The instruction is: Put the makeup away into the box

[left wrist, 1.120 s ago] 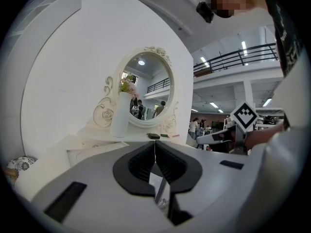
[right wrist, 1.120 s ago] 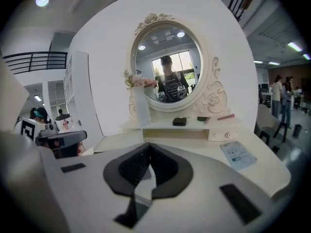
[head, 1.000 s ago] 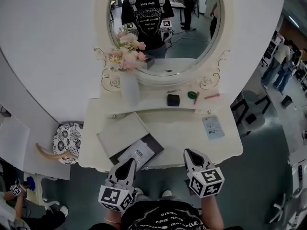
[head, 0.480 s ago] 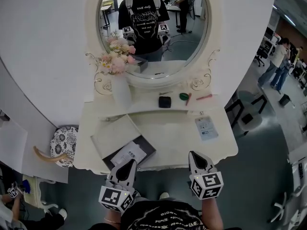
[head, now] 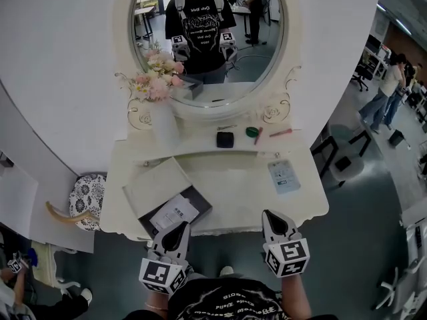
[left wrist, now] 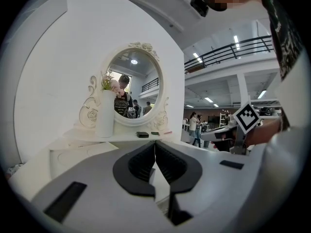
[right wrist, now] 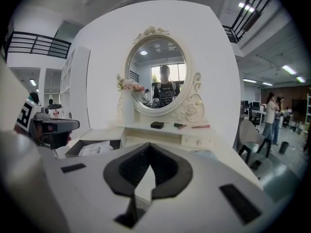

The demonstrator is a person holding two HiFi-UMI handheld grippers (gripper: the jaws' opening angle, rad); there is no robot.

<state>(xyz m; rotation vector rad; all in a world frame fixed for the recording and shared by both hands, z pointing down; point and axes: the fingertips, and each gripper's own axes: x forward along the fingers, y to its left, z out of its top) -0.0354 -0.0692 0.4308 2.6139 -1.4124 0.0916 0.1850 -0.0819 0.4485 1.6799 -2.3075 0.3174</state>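
Observation:
On the white dressing table's (head: 220,179) raised shelf lie a black compact (head: 225,139), a green round pot (head: 252,132), a brown pencil (head: 257,137) and a pink stick (head: 281,133). An open dark box (head: 195,213) with a white leaflet inside sits at the front left, its lid (head: 150,185) beside it. My left gripper (head: 176,231) and right gripper (head: 273,219) hover at the table's front edge, both shut and empty. In the right gripper view the compact (right wrist: 157,124), pink stick (right wrist: 200,126) and box (right wrist: 95,148) lie beyond the gripper (right wrist: 149,147). The left gripper (left wrist: 155,142) faces the compact (left wrist: 142,134).
A white vase (head: 164,125) of pink flowers stands at the shelf's left, below the oval mirror (head: 207,39). A pale blue card (head: 283,176) lies on the table's right. A patterned stool (head: 90,197) stands to the left and a chair (head: 347,155) to the right. People stand far right.
The head view has swung, so the table and mirror sit further left in the picture. Both grippers stay shut and empty at the table's front edge.

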